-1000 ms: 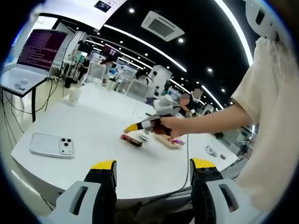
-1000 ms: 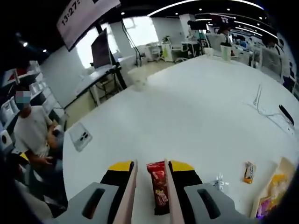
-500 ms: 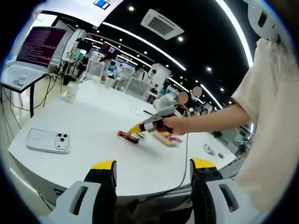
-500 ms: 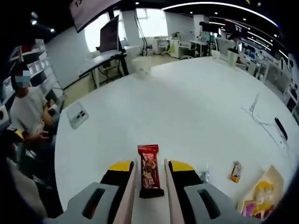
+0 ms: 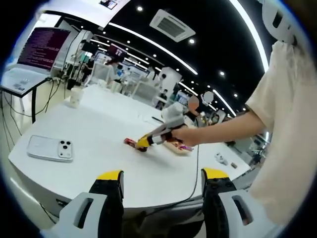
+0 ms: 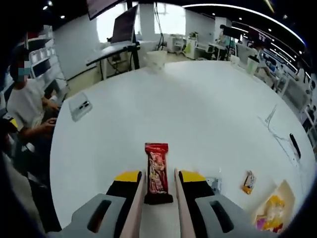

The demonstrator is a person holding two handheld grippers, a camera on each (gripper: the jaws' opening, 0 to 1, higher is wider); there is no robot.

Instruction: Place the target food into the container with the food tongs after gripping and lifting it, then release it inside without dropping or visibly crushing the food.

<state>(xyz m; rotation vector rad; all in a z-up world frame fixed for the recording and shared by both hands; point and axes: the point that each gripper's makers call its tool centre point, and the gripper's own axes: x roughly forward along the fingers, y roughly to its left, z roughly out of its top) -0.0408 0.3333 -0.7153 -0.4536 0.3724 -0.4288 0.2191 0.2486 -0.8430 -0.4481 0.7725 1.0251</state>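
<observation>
While the left gripper [image 5: 161,184] rises from the bottom of the left gripper view with its jaws wide apart and nothing between them, a smartphone [image 5: 47,148] lies at the left of the white table [image 5: 94,163], and the right gripper [image 5: 144,142] reaches in from the right, held by a hand [image 5: 183,134]. At lower centre of the right gripper view, the tongs [image 6: 158,186] bracket the near end of a red snack bar [image 6: 157,173] lying flat on the table; whether they clench it cannot be told. A small orange packet [image 6: 248,181] and a tray of wrapped snacks [image 6: 275,210] sit lower right.
</observation>
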